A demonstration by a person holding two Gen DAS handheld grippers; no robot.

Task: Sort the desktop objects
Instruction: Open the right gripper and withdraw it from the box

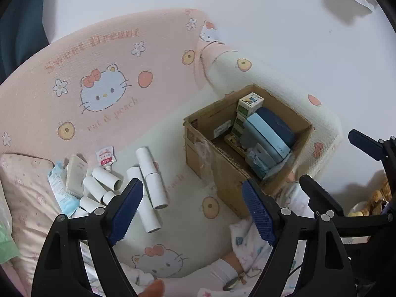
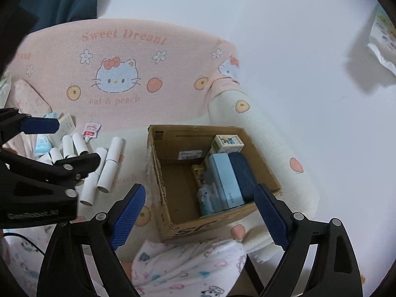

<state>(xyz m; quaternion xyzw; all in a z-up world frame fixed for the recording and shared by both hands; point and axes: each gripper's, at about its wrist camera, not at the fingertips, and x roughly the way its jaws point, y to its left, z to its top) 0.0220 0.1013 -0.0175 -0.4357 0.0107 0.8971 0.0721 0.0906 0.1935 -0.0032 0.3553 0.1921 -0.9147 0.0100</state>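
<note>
Looks like the sorting is maybe halfway done. The cardboard box (image 2: 173, 173) sits on the cat-print sofa cushion (image 1: 104, 57) and already has stuff stacked along its right side: a dark blue case (image 2: 243, 173), a light blue case (image 2: 224, 178) leaning on it, a couple of small printed cartons (image 2: 229, 142) at the back, and what seems to be a pale blue packet (image 2: 206, 199) at the front. The left half of the box is bare.

Left to do, as far as I can judge: the pile of white cardboard tubes (image 1: 151, 178) lying loose on the cushion left of the box, plus a small red-and-white sachet (image 1: 106, 157), a cream carton (image 1: 75, 177) and a blue-white packet (image 1: 58, 185) beside them.

Both tools are empty. The right gripper (image 2: 200, 216) hangs just above the box's near edge, jaws spread wide with nothing between them. The left gripper (image 1: 193, 209) is wide too, holding nothing, between the tubes and the box.
</note>
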